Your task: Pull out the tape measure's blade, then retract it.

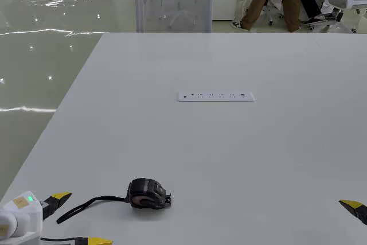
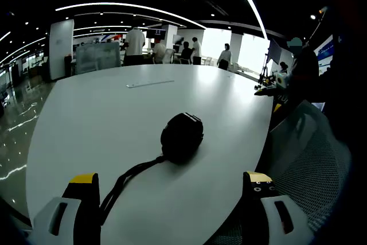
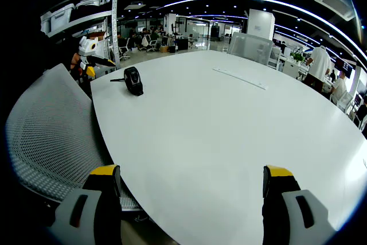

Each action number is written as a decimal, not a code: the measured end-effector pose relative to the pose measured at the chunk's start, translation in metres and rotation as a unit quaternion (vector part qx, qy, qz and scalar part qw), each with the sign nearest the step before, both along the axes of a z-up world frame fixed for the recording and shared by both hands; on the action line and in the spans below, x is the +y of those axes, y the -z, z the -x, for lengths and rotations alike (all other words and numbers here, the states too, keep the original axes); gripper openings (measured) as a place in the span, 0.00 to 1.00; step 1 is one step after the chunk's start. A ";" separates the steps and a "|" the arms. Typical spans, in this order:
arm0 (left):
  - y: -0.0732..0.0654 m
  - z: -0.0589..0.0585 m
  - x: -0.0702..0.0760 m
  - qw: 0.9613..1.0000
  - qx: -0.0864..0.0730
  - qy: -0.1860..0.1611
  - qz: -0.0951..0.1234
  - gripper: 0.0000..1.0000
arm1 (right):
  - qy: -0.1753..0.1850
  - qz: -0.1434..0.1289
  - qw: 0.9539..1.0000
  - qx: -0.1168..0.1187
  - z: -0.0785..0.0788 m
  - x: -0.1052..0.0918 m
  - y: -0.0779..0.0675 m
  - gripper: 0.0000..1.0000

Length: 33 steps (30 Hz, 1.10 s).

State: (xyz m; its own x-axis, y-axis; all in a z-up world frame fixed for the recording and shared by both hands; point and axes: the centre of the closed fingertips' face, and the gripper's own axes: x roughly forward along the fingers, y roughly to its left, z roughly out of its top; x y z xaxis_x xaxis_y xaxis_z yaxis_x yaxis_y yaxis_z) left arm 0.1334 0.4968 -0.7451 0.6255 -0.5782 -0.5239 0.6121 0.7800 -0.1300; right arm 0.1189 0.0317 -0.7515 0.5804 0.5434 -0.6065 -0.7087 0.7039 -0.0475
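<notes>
A black tape measure [image 1: 148, 194] lies on the white table [image 1: 229, 153] near its front edge, blade in, its black wrist strap [image 1: 86, 203] trailing left. My left gripper [image 1: 77, 219] stands open at the bottom left, its yellow tips on either side of the strap's end. In the left gripper view the tape measure [image 2: 182, 136] sits a short way ahead of the open left gripper [image 2: 171, 182], and the strap [image 2: 132, 173] runs back between the jaws. My right gripper [image 3: 191, 171] is open and holds nothing, far from the tape measure [image 3: 133, 80]; one yellow fingertip [image 1: 352, 206] shows at the bottom right.
A white power strip [image 1: 215, 96] lies flat mid-table. A mesh chair [image 1: 174, 4] stands at the far edge, with people beyond it. Another mesh chair [image 3: 46, 136] sits close by the table's near edge. The table's left edge [image 1: 57, 113] drops to a shiny floor.
</notes>
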 end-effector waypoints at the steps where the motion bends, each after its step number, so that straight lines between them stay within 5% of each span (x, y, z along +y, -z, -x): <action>1: 0.000 0.000 0.000 1.000 0.001 0.000 0.000 1.00 | 0.004 -0.003 1.000 0.000 -0.001 0.000 -0.002 1.00; 19: -0.004 -0.006 -0.014 1.000 0.001 0.011 0.002 1.00 | 0.012 -0.004 1.000 -0.001 0.000 -0.007 -0.005 1.00; 22: -0.006 -0.006 -0.018 1.000 0.010 0.012 0.026 1.00 | 0.013 -0.003 1.000 -0.001 -0.001 -0.007 -0.005 1.00; 25: 0.002 -0.006 -0.013 1.000 0.011 0.017 -0.006 1.00 | 0.017 -0.001 1.000 -0.006 -0.002 -0.007 -0.006 1.00; 27: 0.006 -0.004 -0.012 1.000 0.024 0.016 -0.006 1.00 | 0.027 -0.003 1.000 -0.004 -0.003 -0.009 -0.005 1.00; 33: 0.010 -0.012 -0.010 0.999 0.020 0.034 -0.023 1.00 | 0.031 -0.001 0.999 -0.015 -0.006 -0.009 -0.009 1.00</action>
